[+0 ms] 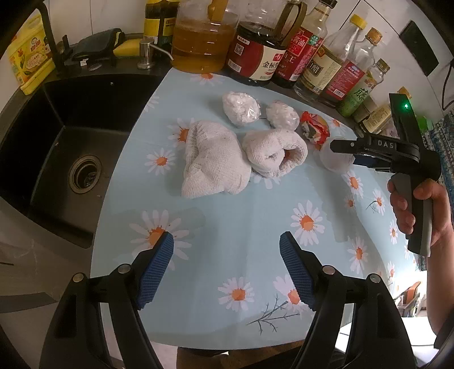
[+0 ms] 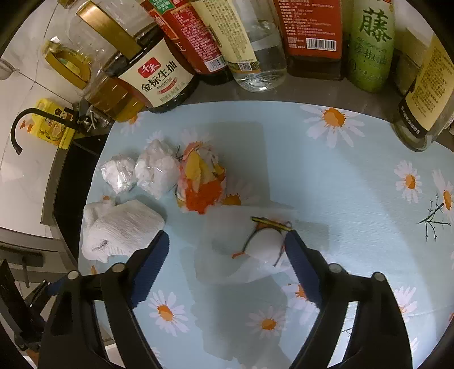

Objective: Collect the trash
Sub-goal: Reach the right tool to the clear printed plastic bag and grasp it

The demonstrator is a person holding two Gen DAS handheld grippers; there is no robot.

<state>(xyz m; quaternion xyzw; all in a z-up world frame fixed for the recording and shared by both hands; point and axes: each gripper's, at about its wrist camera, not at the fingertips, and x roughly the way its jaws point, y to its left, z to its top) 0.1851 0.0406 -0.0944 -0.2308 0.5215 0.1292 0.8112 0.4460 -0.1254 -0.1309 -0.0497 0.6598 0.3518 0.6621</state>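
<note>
Black sink, left view only

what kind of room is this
Most likely a home kitchen counter: a black sink with a faucet, a row of sauce and oil bottles along the wall, and a daisy-print mat on the counter.

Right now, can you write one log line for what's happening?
step: reaching for trash | right gripper: jaws open around clear plastic bag, not squeezing | left gripper: open, empty | crumpled towels: on daisy cloth

Bottle tops cut off, seemingly.
</note>
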